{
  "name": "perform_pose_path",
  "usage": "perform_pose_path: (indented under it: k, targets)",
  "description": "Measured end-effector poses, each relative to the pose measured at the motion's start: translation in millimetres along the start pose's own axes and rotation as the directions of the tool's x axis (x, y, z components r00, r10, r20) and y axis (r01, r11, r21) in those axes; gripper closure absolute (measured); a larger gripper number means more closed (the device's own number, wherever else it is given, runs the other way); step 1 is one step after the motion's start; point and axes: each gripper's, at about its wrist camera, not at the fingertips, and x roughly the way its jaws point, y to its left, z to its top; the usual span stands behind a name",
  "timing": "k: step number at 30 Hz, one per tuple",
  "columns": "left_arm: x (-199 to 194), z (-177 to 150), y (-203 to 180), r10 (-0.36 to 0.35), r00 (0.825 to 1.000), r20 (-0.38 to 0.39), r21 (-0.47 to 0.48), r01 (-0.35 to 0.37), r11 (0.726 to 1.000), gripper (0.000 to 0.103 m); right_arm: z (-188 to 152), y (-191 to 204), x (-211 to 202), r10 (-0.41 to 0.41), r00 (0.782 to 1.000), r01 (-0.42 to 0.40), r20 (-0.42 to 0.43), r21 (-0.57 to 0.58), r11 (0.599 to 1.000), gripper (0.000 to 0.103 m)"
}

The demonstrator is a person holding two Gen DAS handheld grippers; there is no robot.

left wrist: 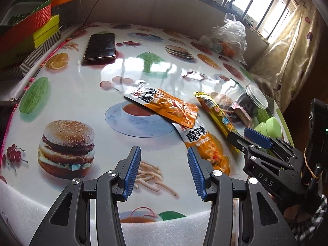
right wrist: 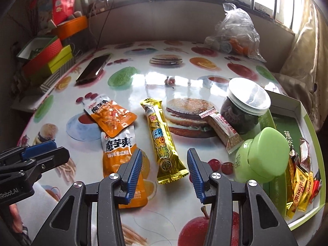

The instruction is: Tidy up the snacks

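Observation:
Two orange snack packets lie overlapping on the table: a small one (right wrist: 111,115) (left wrist: 164,104) and a larger one (right wrist: 123,164) (left wrist: 207,147). A gold snack stick (right wrist: 164,143) (left wrist: 217,112) lies to their right. A pink-wrapped bar (right wrist: 222,128) leans by a clear jar (right wrist: 246,106) (left wrist: 251,102). A green lidded pot (right wrist: 264,153) (left wrist: 266,124) rests on the edge of a green-rimmed box (right wrist: 307,123) holding several small candies (right wrist: 301,184). My right gripper (right wrist: 164,174) is open, its jaws either side of the stick's near end. My left gripper (left wrist: 164,170) is open and empty over the table.
A phone (left wrist: 100,46) (right wrist: 93,69) lies at the far left of the table. A clear plastic bag (right wrist: 235,32) (left wrist: 227,39) with small items sits far right. Stacked coloured boxes (left wrist: 30,26) (right wrist: 47,55) stand off the left edge. Curtains hang on the right.

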Motion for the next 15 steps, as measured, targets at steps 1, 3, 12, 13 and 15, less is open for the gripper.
perform_pose_path:
  k: [1, 3, 12, 13, 15]
  targets:
    - [1, 1, 4, 0.001, 1.0, -0.001, -0.008, -0.001, 1.0, 0.054, 2, 1, 4, -0.002, 1.0, 0.002, -0.005, -0.001, 1.0, 0.058]
    - [4, 5, 10, 0.001, 1.0, -0.007, -0.021, -0.001, 1.0, 0.054, 5, 2, 11, -0.007, 1.0, 0.007, -0.016, -0.007, 1.0, 0.058]
    - [19, 18, 23, 0.013, 1.0, -0.028, -0.038, -0.014, 0.999, 0.054, 10, 1, 29, -0.013, 0.998, 0.014, -0.059, 0.005, 1.0, 0.077]
    - [20, 18, 24, 0.011, 0.999, -0.03, -0.04, -0.013, 0.999, 0.054, 8, 2, 30, -0.009, 0.998, 0.009, -0.069, 0.001, 1.0, 0.08]
    - [21, 17, 24, 0.005, 0.999, -0.036, -0.041, -0.007, 0.999, 0.054, 4, 2, 27, -0.004, 0.997, 0.004, -0.072, 0.001, 1.0, 0.08]
